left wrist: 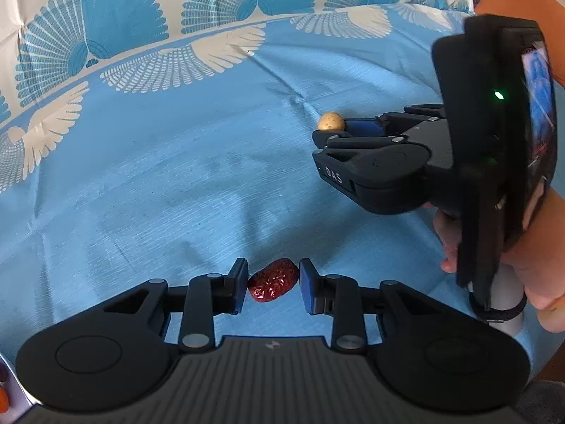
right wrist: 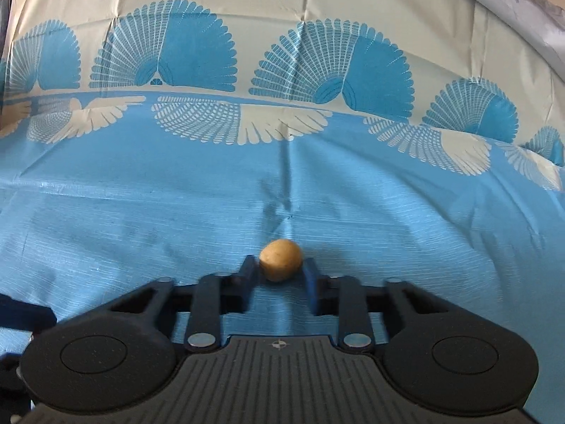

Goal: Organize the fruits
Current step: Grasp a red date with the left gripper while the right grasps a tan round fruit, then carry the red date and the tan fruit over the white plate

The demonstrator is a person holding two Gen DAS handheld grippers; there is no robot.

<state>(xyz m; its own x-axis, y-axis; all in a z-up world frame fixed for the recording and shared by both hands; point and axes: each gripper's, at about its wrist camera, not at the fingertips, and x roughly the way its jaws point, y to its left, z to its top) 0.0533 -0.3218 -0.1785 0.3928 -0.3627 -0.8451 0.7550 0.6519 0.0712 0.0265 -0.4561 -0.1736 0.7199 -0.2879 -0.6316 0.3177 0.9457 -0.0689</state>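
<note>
A wrinkled dark red date point(left wrist: 272, 280) lies on the blue cloth between the fingers of my left gripper point(left wrist: 272, 284). The jaws stand open on either side of it, with a small gap at the right finger. A small round tan fruit point(right wrist: 280, 259) sits between the fingertips of my right gripper point(right wrist: 280, 271); both pads appear to touch its sides. In the left wrist view the right gripper point(left wrist: 332, 130) is at the right, low over the cloth, with the tan fruit point(left wrist: 331, 121) at its tip.
A blue tablecloth point(right wrist: 141, 219) with white and blue fan patterns covers the table. A person's hand point(left wrist: 536, 275) holds the right gripper's handle. Small orange and dark objects point(left wrist: 3, 394) show at the far lower left edge.
</note>
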